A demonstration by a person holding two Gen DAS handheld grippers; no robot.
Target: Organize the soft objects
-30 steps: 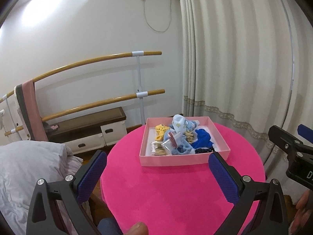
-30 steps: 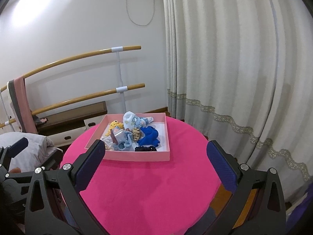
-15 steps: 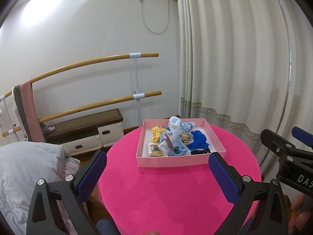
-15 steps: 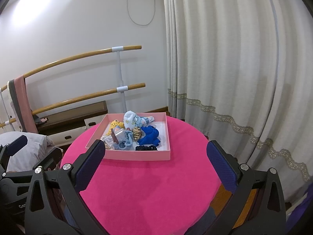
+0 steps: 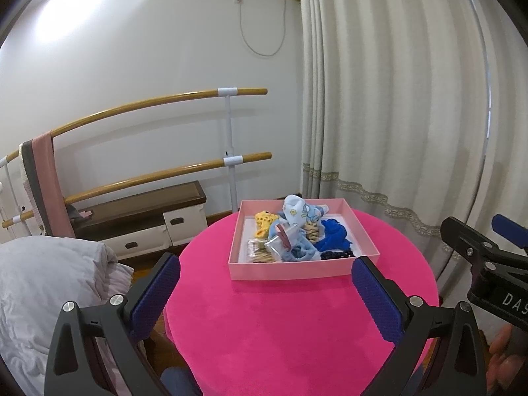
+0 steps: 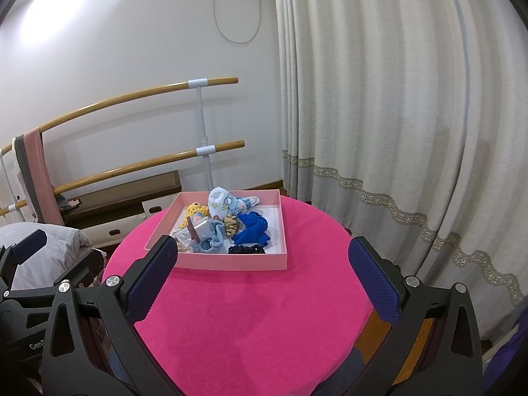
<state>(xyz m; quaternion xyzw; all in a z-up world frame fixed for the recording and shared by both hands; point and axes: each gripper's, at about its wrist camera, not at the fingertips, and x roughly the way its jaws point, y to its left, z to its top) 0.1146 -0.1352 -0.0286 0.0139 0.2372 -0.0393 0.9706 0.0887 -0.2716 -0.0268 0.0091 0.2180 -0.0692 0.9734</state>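
Observation:
A pink box [image 5: 290,270] [image 6: 231,262] stands on the far half of a round pink table [image 5: 280,323] [image 6: 250,313]. It holds a heap of soft things: a pale blue patterned cloth [image 5: 297,213] [image 6: 224,203], a bright blue cloth [image 5: 333,234] [image 6: 252,229], a yellow knit piece [image 5: 264,219] [image 6: 194,211], a black scrunchie [image 5: 336,254] [image 6: 246,249] and clear packets [image 5: 277,246]. My left gripper [image 5: 265,292] is open and empty, held above the table's near side. My right gripper [image 6: 262,275] is open and empty, also short of the box; it also shows in the left wrist view [image 5: 478,250].
A two-rail wooden barre [image 5: 165,171] with a pink towel [image 5: 46,181] runs along the back wall over a low bench with drawers [image 5: 142,221]. Grey bedding [image 5: 43,293] lies left of the table. Curtains [image 5: 396,132] hang on the right.
Both grippers have drawn back and risen a little, so the box and table look smaller and farther. Both stay open and empty. Nothing in the box has moved.

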